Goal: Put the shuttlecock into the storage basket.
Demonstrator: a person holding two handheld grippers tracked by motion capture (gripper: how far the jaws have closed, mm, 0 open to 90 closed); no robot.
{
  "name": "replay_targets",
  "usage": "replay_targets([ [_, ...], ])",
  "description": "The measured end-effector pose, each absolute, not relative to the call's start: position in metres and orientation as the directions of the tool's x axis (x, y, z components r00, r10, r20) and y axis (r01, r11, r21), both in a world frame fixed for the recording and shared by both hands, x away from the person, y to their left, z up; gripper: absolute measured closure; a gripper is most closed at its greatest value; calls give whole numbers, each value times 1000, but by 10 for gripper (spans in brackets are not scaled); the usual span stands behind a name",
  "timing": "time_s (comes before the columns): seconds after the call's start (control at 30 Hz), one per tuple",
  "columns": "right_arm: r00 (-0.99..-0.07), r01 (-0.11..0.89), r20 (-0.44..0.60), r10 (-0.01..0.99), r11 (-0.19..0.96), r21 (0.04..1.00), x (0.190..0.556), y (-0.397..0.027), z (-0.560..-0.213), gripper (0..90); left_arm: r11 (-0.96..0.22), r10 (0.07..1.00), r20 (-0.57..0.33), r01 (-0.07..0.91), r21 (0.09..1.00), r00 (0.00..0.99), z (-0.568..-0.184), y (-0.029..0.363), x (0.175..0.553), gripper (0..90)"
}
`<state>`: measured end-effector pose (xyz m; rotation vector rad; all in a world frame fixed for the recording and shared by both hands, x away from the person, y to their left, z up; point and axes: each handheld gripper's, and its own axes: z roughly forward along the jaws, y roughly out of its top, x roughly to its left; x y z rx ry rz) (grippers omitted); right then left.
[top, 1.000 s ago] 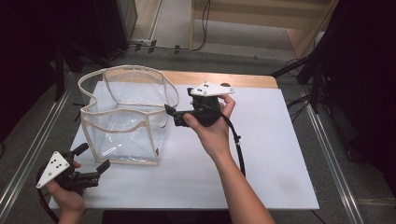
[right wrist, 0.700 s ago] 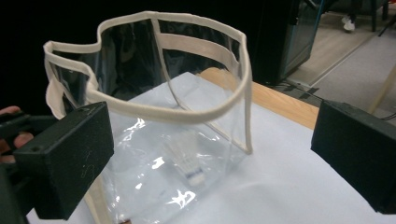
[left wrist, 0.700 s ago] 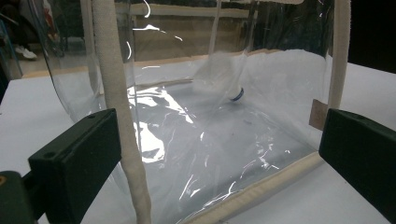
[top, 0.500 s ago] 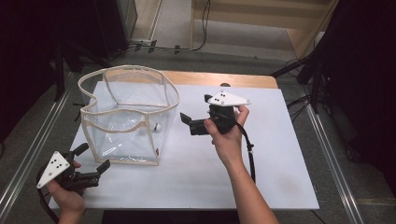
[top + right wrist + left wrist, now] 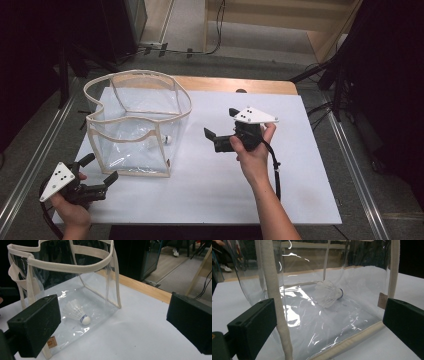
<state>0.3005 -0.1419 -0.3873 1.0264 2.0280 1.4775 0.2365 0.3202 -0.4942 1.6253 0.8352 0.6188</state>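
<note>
While both grippers' jaws gape empty, one shuttlecock (image 5: 76, 311) lies inside one clear bag (image 5: 135, 125).

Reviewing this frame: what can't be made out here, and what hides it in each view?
- Label on the clear bag, right gripper view: too small, partly behind a jaw.
- Shuttlecock, left gripper view: feathers blurred by glare on the plastic; high view, just a small speck.
- Left gripper, high view: wrist cut by the bottom edge.
- Right gripper, high view: body covered by the hand.
</note>
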Motion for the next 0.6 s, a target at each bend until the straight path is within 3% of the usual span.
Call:
replay_targets([
  [0.6, -634, 315, 67, 770, 179, 932, 290, -159, -409, 0, -99, 793, -40, 192, 976, 608, -494, 320, 236, 0],
])
